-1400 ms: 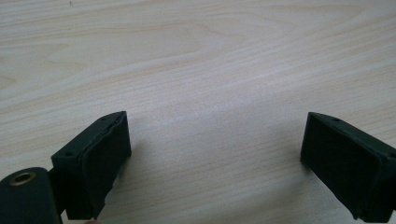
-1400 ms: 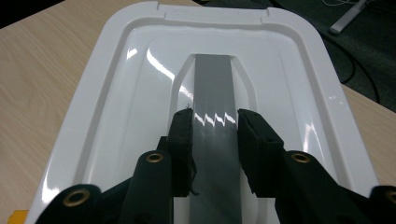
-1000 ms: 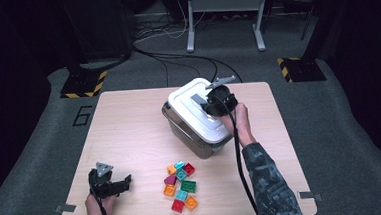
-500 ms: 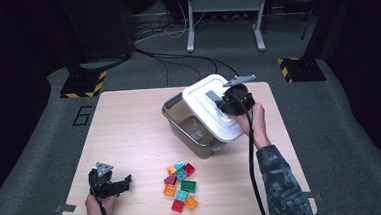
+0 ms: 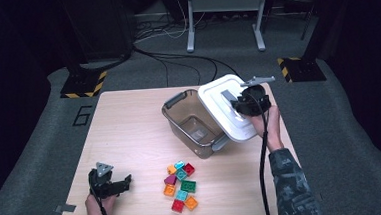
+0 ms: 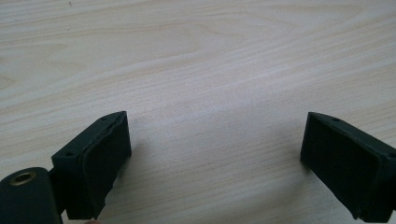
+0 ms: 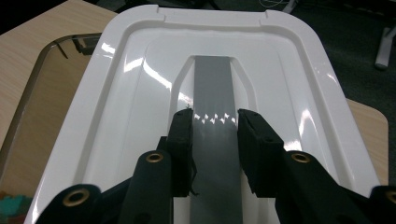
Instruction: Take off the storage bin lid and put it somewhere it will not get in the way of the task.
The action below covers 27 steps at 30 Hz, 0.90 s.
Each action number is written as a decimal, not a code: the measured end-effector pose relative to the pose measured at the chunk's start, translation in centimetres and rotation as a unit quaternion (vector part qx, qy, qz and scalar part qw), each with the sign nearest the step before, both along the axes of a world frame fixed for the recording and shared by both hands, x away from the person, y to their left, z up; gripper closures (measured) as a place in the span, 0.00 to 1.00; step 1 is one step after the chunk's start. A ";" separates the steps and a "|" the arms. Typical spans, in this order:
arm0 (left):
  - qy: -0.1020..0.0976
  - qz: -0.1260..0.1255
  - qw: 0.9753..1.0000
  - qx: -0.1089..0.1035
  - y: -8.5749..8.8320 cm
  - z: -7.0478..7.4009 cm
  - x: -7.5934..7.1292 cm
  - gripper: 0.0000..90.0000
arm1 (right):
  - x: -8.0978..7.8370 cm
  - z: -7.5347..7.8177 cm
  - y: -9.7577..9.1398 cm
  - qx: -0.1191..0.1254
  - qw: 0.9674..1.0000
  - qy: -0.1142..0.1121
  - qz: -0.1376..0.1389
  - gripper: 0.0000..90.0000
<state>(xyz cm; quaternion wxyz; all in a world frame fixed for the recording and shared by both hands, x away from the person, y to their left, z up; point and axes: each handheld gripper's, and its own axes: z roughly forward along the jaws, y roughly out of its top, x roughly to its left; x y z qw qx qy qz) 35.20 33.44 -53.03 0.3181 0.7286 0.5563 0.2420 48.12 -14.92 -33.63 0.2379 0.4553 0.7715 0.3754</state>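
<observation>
Underneath, pale wooden table (image 5: 130, 136), grey carpet (image 5: 39, 122).

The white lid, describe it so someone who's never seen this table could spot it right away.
Start at the clear bin at the far right of the table. The lid hangs tilted over its right rim, clamped by the right gripper on its grey handle strip. Nothing else there is white and glossy; the blocks are small and coloured.
</observation>
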 end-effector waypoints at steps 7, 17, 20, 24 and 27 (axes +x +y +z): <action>-0.003 0.001 1.000 -0.002 0.0 -0.1 0.0 0.09 | -0.1 -0.4 -1.7 0.001 0.999 0.000 -0.036 0.74; -0.003 0.001 1.000 -0.002 0.0 -0.1 0.0 0.09 | 0.3 -1.7 -4.0 0.001 0.995 0.007 -0.097 0.74; -0.003 0.001 1.000 -0.002 0.0 -0.1 0.0 0.09 | 0.4 -2.3 -4.5 0.001 0.993 0.012 -0.117 0.74; 0.000 0.000 1.000 -0.001 0.0 0.0 0.0 0.09 | 0.6 -3.1 -5.4 0.001 0.990 0.017 -0.137 0.74; 0.000 0.000 1.000 -0.001 0.0 0.0 0.0 0.09 | 0.6 -3.9 -5.9 -0.001 0.989 0.021 -0.146 0.74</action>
